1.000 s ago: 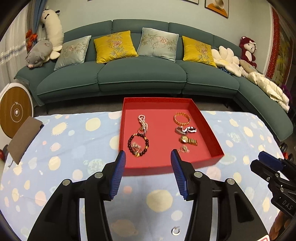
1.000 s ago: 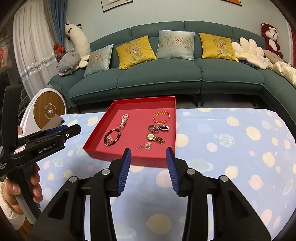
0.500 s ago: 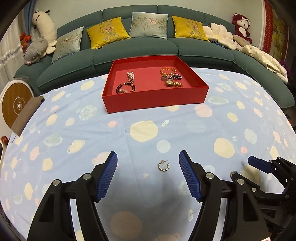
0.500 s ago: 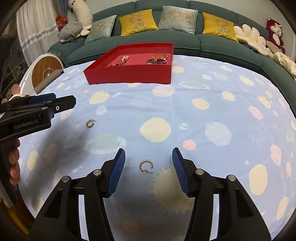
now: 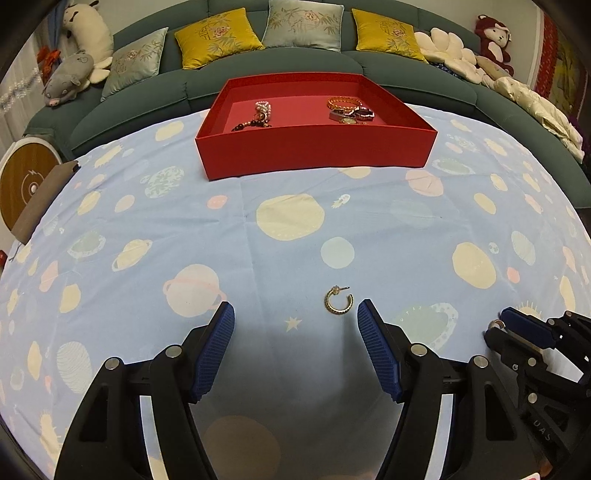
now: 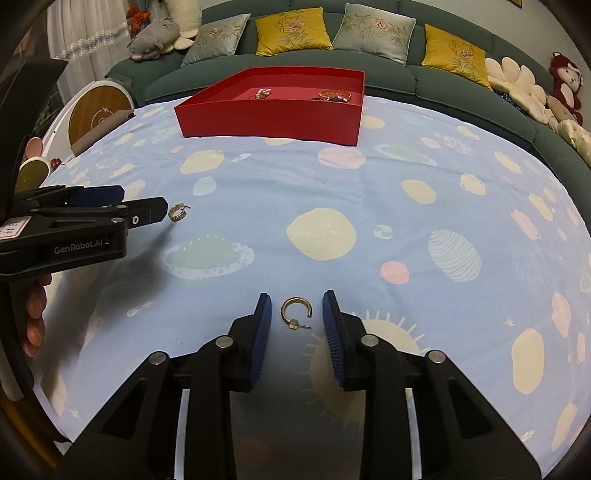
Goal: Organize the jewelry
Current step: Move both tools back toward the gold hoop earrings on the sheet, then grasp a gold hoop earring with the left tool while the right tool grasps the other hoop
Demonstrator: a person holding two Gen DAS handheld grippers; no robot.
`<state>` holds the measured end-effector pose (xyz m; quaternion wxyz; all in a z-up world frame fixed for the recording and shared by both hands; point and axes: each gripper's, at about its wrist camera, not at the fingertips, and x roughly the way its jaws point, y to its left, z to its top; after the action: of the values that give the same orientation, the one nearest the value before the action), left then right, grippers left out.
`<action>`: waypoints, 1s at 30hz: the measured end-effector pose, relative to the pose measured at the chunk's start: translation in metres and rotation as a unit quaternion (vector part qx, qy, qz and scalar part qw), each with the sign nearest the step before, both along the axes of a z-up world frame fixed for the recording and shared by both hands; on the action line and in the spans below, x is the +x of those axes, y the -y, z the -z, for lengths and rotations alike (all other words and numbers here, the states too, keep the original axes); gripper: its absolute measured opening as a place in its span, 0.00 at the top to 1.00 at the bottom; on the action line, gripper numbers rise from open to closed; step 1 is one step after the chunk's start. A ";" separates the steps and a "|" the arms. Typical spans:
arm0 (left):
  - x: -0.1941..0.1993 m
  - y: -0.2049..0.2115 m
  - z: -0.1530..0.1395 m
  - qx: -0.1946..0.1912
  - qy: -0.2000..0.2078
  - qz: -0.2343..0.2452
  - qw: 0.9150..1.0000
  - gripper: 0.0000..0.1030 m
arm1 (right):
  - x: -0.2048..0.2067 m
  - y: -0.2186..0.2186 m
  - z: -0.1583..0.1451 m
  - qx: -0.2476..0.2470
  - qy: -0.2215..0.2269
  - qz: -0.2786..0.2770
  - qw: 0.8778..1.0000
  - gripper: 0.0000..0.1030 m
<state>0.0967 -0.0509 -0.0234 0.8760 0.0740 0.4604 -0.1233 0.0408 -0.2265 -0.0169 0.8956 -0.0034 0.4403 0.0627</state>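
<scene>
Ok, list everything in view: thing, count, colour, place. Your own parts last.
hoop earrings: two, gold, on the tablecloth, one in front of each gripper, second at
tray: one, red, far side of the table
jewelry in tray: several pieces, gold, pearl, dark beads, exact count unclear
tablecloth: one, light blue with planets, covers the table
sofa: one, dark green, behind the table
cushions: four, two yellow, two pale green, on the sofa
plush toys: several, at the sofa ends
left gripper: black, blue pads, open
right gripper: black, blue pads, jaws just been closing, earring between, not yet pinched
hand: one, holding the left gripper
</scene>
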 end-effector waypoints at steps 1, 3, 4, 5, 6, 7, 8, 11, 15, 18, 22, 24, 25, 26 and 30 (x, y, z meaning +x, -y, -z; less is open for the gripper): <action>0.001 0.000 0.002 -0.002 -0.002 0.000 1.000 0.35 | 0.000 0.001 0.000 0.002 0.000 0.001 1.000 0.84; 0.002 0.002 0.004 -0.005 -0.006 0.002 1.000 0.35 | -0.001 0.001 -0.001 0.004 -0.002 0.001 1.000 0.84; 0.002 0.004 0.005 -0.005 -0.007 0.003 1.000 0.35 | -0.001 0.001 -0.001 0.003 -0.001 0.001 1.000 0.84; 0.002 0.005 0.006 -0.005 -0.007 0.004 1.000 0.35 | -0.001 0.001 -0.001 0.003 -0.001 0.001 1.000 0.84; 0.003 0.007 0.007 -0.004 -0.008 0.005 1.000 0.35 | -0.001 0.001 -0.001 0.004 -0.001 0.001 1.000 0.84; 0.003 0.009 0.008 -0.003 -0.009 0.007 1.000 0.35 | -0.001 0.002 -0.001 0.005 -0.001 0.001 1.000 0.84; 0.003 0.010 0.009 -0.003 -0.009 0.007 1.000 0.35 | -0.001 0.002 -0.002 0.007 -0.001 0.001 1.000 0.84; 0.005 0.013 0.012 -0.003 -0.012 0.010 1.000 0.36 | -0.002 0.003 -0.004 0.011 0.001 0.001 1.000 0.84; 0.006 0.016 0.012 -0.003 -0.006 0.014 1.000 0.40 | -0.002 0.005 -0.006 0.016 0.003 0.002 1.000 0.84; 0.004 0.019 0.012 -0.001 -0.002 0.026 1.000 0.50 | -0.002 0.006 -0.006 0.018 0.004 0.003 1.000 0.84; 0.002 0.023 0.011 -0.002 0.000 0.041 0.999 0.64 | -0.002 0.007 -0.007 0.021 0.003 0.005 1.000 0.84; 0.001 0.024 0.010 -0.004 0.000 0.047 0.999 0.78 | -0.002 0.007 -0.007 0.023 0.003 0.005 1.000 0.84; 0.001 0.023 0.010 -0.007 -0.003 0.049 0.999 0.86 | -0.002 0.007 -0.007 0.024 0.003 0.005 1.000 0.84; 0.002 0.023 0.009 -0.010 -0.006 0.050 0.999 0.86 | -0.002 0.007 -0.008 0.025 0.003 0.005 1.000 0.84; 0.002 0.019 0.008 -0.026 -0.014 0.049 0.998 0.86 | -0.001 0.005 -0.009 0.025 0.004 0.004 1.000 0.84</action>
<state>0.0983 -0.0698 -0.0313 0.8637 0.0723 0.4656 -0.1789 0.0398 -0.2316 -0.0081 0.8975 0.0206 0.4348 0.0701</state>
